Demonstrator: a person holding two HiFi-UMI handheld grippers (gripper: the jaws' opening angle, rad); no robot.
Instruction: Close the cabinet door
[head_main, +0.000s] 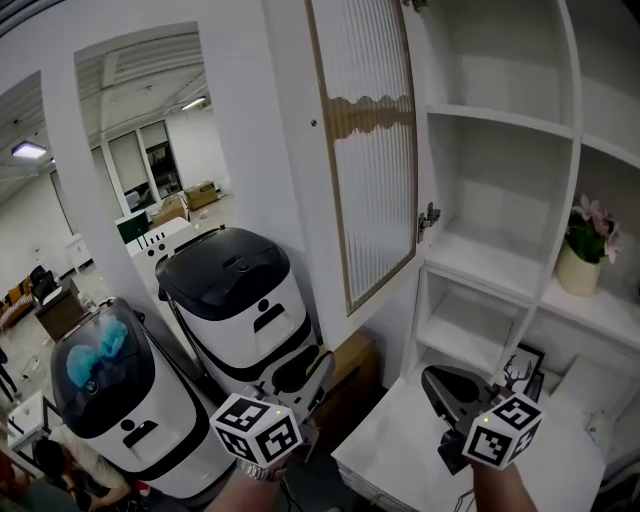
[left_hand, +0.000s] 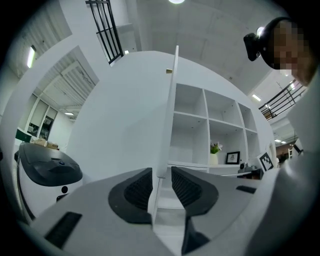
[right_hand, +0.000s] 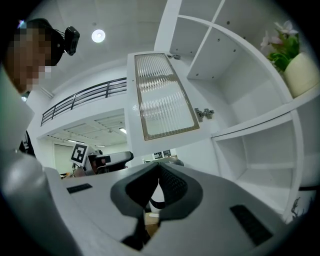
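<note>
1. At far left stand two white machines with black lids, close beside my left arm. A wide swing on that side could knock into them.
2. My left gripper is released, its jaws apart and gripping nothing. The thin edge of the cabinet door lines up with the gap, but the pads do not press on it. If I close on that edge carelessly, or push from this low, the jaw may slide off the corner.
3. The cabinet door hangs wide open, swung out to the left of the shelves, its ribbed glass panel facing me. I judge the glass the weak spot: a push there rather than on the white frame could crack it, and a hard shove could make the door bounce back.
4. My right gripper is clenched on nothing and sits low before the shelves. Left there, it could be caught by the closing door.
5. At far right a flower pot sits on a shelf; a slam might shake it.
</note>
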